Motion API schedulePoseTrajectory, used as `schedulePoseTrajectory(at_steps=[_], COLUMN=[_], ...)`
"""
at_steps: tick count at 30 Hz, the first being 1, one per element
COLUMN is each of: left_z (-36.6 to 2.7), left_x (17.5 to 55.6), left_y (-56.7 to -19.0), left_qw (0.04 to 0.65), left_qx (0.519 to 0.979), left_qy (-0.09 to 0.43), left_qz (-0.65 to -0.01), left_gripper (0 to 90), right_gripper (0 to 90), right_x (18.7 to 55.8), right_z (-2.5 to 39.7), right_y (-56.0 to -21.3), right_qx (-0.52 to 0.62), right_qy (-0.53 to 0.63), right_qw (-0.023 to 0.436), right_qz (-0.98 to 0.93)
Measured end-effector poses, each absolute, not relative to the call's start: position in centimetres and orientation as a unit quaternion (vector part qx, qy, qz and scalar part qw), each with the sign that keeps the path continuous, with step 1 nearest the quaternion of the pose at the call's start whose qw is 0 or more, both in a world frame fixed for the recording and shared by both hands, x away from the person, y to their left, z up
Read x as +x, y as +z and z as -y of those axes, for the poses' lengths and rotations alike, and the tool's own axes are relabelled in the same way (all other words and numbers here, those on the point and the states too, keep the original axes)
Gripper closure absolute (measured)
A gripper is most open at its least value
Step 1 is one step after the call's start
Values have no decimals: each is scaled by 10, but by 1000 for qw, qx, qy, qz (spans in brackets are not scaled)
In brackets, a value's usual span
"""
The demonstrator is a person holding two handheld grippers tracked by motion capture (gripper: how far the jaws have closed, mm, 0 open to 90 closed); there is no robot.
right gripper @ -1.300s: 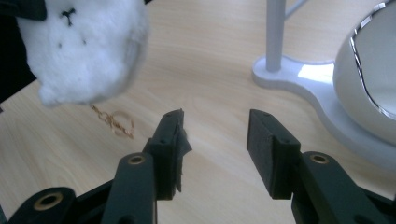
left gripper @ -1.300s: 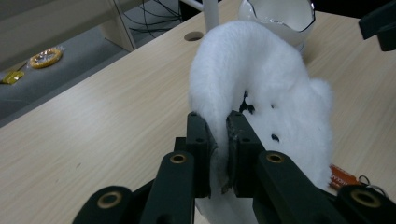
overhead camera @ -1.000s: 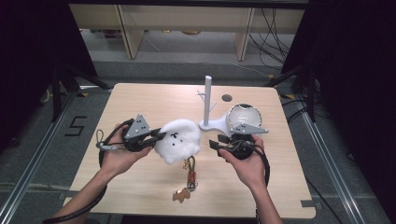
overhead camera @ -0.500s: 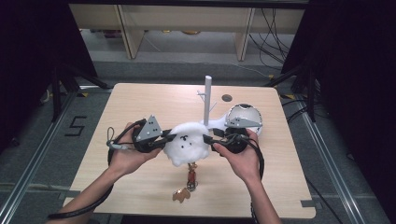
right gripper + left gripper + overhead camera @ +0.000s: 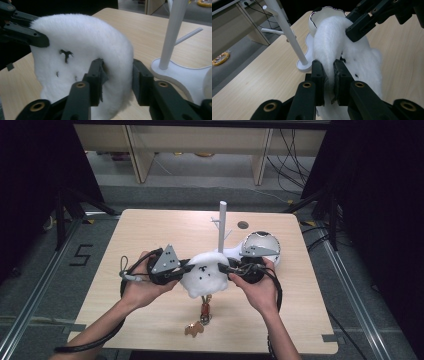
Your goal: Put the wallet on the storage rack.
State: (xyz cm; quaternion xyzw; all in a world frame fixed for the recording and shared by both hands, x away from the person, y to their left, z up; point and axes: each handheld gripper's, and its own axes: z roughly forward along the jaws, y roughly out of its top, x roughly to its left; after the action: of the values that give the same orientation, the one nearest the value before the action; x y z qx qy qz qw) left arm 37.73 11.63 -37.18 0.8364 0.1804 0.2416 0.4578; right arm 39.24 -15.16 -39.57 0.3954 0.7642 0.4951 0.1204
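A fluffy white plush toy (image 5: 204,274) with a small black face hangs just above the table's middle, held between both grippers. My left gripper (image 5: 182,270) is shut on its left edge; in the left gripper view the jaws pinch a fold of the plush toy (image 5: 352,57). My right gripper (image 5: 228,268) is shut on the right edge, and its jaws squeeze the thick rim of the plush toy (image 5: 82,45). A cord with a brown charm (image 5: 194,329) trails from the toy onto the table.
A white peg stand (image 5: 221,225) rises right behind the toy, its base (image 5: 180,75) close to my right gripper. A white egg-shaped shell (image 5: 260,247) sits beside it at the right. The wooden table (image 5: 125,235) has bare room at left and front.
My left gripper carried the plush toy rightward toward the stand. My right gripper came in from the right and closed on the toy's other edge.
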Motion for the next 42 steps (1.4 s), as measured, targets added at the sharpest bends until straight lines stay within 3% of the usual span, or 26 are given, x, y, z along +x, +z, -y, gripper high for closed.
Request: schedulePoseTrajectory(at_steps=[5,11,13,16,22,42], left_z=[-113,-115,-117,-123,-141,-181], left_x=[378,381,382,383,383,375], left_y=[-370,-371,-371,-371,-374,-401], left_qw=[466,490,500,507,511,513], left_qx=[832,818,809,799,785,768], left_qy=[241,235,235,236,240,230], left_qz=[-180,-190,-200,-222,-256,-307], left_gripper=[797,738,681,501,374,355], right_gripper=[774,808,811,815,815,812], right_x=[390,385,382,380,381,378], right_z=[154,159,161,166,178,205], right_y=[-397,-398,-397,-395,-394,-387], right_qx=[391,387,386,389,403,416], right_qy=[490,514,516,520,523,545], right_qw=[138,157,159,174,182,254], right_qz=[-767,-749,-748,-740,-729,-682])
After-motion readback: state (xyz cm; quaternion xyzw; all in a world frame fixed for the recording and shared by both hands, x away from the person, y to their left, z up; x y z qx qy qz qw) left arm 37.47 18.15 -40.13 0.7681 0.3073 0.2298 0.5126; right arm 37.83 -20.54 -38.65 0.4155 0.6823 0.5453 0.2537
